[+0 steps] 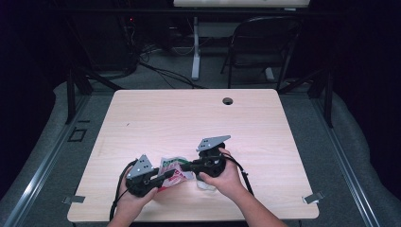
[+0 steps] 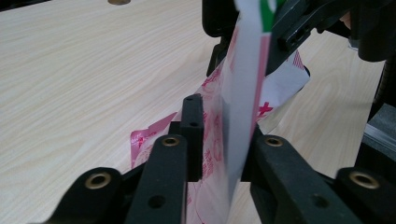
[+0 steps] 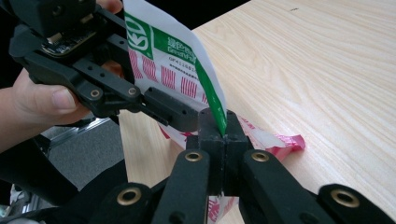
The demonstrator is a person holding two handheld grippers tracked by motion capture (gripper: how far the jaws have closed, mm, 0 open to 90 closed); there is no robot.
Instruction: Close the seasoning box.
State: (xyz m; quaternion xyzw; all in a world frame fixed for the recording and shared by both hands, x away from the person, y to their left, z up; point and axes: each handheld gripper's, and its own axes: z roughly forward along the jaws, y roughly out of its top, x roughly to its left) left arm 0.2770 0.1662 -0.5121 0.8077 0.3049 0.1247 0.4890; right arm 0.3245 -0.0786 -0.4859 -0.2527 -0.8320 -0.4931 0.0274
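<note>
A white plastic packet (image 1: 172, 170) with red and green print hangs between my two grippers near the table's front edge. In the right gripper view, my right gripper (image 3: 225, 135) is shut on the packet's (image 3: 163, 56) green-edged corner. In the left gripper view, the packet's sheet (image 2: 243, 93) stands edge-on between the jaws of my left gripper (image 2: 224, 140). A gap shows between the left pad (image 2: 192, 135) and the sheet, so that gripper is open. In the high view, the left gripper (image 1: 166, 178) and right gripper (image 1: 185, 166) meet tip to tip over the packet.
The light wooden table (image 1: 189, 118) has a round cable hole (image 1: 228, 100) near its far edge. A small pale thing (image 1: 206, 185) lies under the right hand. A black chair (image 1: 265, 42) and a white desk leg (image 1: 196, 47) stand beyond the table.
</note>
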